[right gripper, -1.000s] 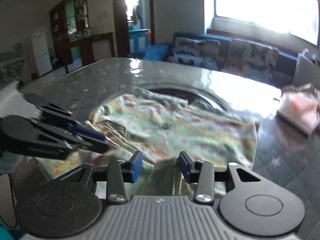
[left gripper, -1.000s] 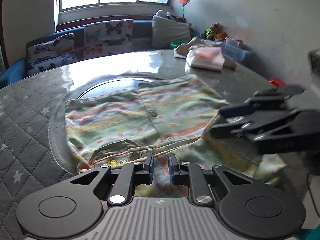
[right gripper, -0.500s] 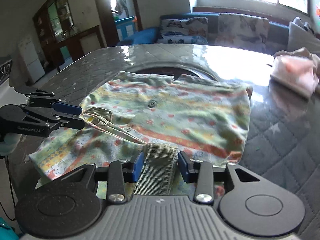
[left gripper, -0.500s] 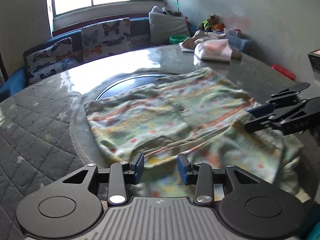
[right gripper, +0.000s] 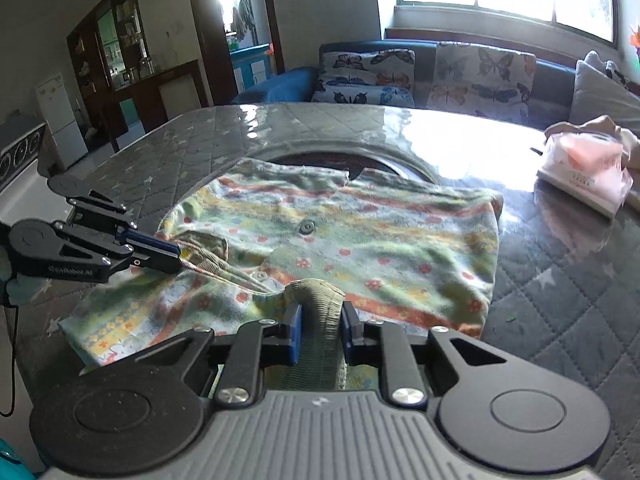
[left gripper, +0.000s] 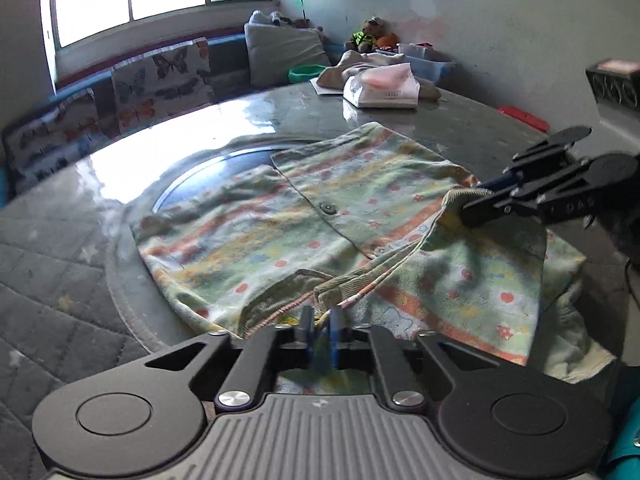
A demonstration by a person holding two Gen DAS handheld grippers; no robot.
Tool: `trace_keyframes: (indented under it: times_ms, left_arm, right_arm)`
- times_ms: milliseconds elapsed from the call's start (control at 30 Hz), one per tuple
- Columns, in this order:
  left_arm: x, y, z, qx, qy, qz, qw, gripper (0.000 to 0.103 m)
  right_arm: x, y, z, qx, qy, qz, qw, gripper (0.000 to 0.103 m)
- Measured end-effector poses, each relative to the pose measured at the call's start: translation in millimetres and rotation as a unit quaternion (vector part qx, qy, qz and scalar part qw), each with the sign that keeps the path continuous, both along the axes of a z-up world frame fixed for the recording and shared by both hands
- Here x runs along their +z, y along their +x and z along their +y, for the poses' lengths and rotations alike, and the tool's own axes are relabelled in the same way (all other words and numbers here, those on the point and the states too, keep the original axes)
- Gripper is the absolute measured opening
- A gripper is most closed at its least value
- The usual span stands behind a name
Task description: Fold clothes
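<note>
A child's pastel striped top (left gripper: 320,216) with green ribbed trim lies spread on the quilted table (left gripper: 48,280). My left gripper (left gripper: 320,326) is shut on the ribbed near edge of the top; the right wrist view shows it (right gripper: 176,258) pinching that edge at the left. My right gripper (right gripper: 320,320) has the ribbed sleeve cuff (right gripper: 320,292) between its blue pads, and its jaws are closing on it. From the left wrist view the right gripper (left gripper: 466,206) holds that cuff raised a little above the cloth.
A dark round disc (left gripper: 224,164) sits under the far part of the top. A pink-and-white tissue pack (left gripper: 382,88) and a heap of clothes lie at the far right of the table. A sofa with butterfly cushions (right gripper: 400,76) stands behind.
Left jaws, open half a second ago, have shut on the top's ribbed edge. Right jaws have narrowed onto the ribbed cuff, which now bulges up between them.
</note>
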State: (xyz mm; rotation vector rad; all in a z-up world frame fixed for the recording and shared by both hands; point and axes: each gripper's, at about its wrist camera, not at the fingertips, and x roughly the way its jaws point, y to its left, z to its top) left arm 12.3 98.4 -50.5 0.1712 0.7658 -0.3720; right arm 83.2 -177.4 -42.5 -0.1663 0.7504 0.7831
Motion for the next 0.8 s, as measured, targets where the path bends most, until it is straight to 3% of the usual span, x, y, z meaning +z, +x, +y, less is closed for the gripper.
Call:
trace_keyframes:
  times_ms: [133, 200, 333, 533, 733, 800]
  left_arm:
    - [6, -7, 1, 0.015, 0.008, -0.019, 0.9997, 0.003]
    - [5, -7, 3, 0.024, 0.01, -0.02, 0.9994, 0.003]
    - [-1, -4, 2, 0.033, 0.014, -0.011, 0.9993, 0.004]
    - [16, -7, 4, 0.056, -0.014, -0.023, 0.9981, 0.008]
    - [15, -20, -21, 0.014, -0.043, -0.007, 0.9989, 0.008]
    - [3, -23, -28, 0.011, -0.028, 0.006, 0.9995, 0.008]
  right_arm:
    - [5, -2, 0, -0.004, 0.012, -0.014, 1.0, 0.02]
    - [0, 2, 2, -0.012, 0.001, -0.008, 1.0, 0.031]
    - [-8, 6, 2, -0.021, -0.011, 0.001, 1.0, 0.032]
    - [6, 0, -1, -0.012, -0.004, -0.038, 0.999, 0.032]
    - [-1, -5, 16, 0.043, -0.014, -0.015, 0.999, 0.032]
    - [-4, -10, 20, 0.063, -0.024, -0.01, 0.998, 0.032]
